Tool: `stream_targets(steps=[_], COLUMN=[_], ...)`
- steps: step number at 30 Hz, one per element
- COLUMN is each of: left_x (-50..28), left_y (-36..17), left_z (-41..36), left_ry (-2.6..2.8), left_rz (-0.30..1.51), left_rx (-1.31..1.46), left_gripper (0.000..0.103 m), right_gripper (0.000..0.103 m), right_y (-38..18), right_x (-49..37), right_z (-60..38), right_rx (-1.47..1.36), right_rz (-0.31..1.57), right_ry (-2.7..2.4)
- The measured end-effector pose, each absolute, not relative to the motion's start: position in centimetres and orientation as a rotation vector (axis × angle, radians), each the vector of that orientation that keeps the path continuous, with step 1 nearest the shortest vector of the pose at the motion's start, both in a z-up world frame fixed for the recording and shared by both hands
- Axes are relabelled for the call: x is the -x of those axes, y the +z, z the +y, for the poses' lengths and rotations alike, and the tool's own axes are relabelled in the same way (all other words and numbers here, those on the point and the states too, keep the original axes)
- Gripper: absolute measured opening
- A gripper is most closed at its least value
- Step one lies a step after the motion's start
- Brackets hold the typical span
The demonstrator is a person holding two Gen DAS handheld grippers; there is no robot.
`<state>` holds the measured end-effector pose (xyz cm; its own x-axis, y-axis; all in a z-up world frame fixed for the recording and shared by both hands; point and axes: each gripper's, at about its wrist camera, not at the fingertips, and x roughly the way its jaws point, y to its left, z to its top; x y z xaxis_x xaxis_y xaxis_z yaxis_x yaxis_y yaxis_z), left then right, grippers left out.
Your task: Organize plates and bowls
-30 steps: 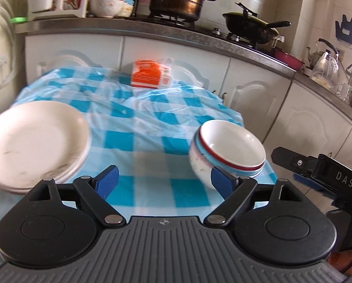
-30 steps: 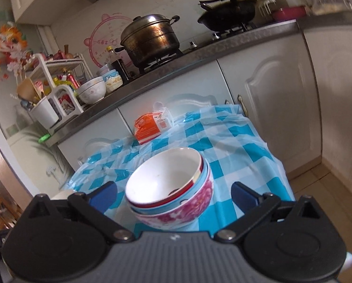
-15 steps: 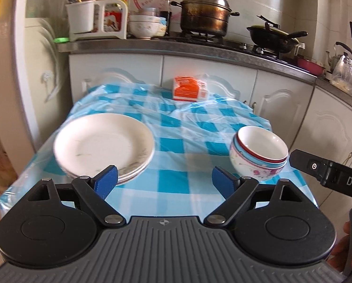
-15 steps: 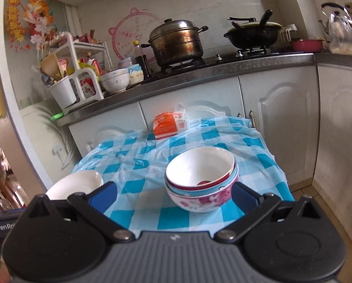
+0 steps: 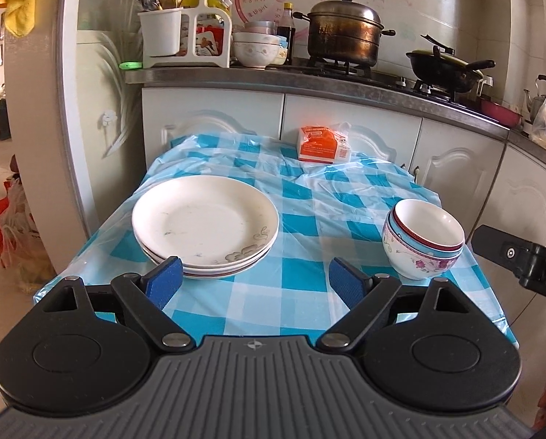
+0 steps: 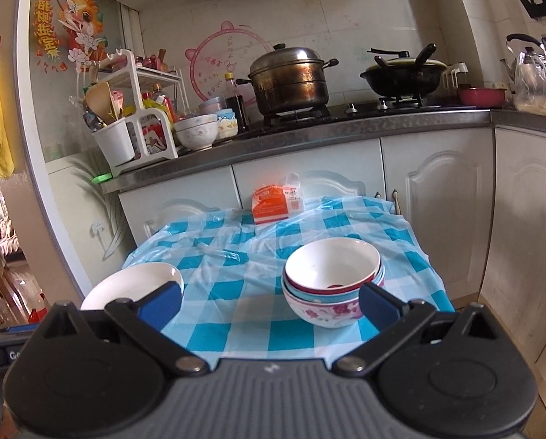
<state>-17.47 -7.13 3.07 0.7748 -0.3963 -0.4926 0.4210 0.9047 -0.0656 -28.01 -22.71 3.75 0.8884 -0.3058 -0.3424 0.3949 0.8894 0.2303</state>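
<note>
Both hand-held grippers, left [image 5: 252,281] and right [image 6: 271,301], hang wide and empty off the counter's near edge. Stacked white ceramic plates [image 5: 205,221] sit near-left, nested patterned bowls [image 6: 333,281] near-right; sorting looks finished, nothing left to grasp.

I see three white plates [image 5: 205,219] stacked upright on the left; three nested bowls [image 5: 422,237], the lowest flowered, stand well apart on the right.

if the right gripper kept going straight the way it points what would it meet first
Most likely the stack of bowls, just right of centre between the open right gripper fingers; depth is hard to judge.
</note>
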Motion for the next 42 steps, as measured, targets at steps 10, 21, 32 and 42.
stream_targets(steps=[10,21,32,42], left_x=[18.2,18.5,18.3,18.1], left_y=[3.3,3.3,3.0,2.8], left_z=[-6.4,-6.3,-6.7,-6.8], left_ry=[-0.431,-0.428,-0.415,-0.415], left_rz=[0.519,0.521,0.532,0.544], left_rx=[-0.036,-0.042,-0.065,-0.065], left_gripper=[0.103,0.103,0.103,0.103], right_gripper=[0.102,0.102,0.102,0.102], right_y=[4.1,4.1,3.6,3.3], right_x=[28.5,28.9,28.9,28.9], right_z=[-21.2,-20.7,-20.9,-21.0], right_rx=[-0.281,-0.261,-0.275,-0.280], right_rz=[0.301,0.291,0.289,0.294], right_ry=[-0.365,-0.353,-0.342,-0.328])
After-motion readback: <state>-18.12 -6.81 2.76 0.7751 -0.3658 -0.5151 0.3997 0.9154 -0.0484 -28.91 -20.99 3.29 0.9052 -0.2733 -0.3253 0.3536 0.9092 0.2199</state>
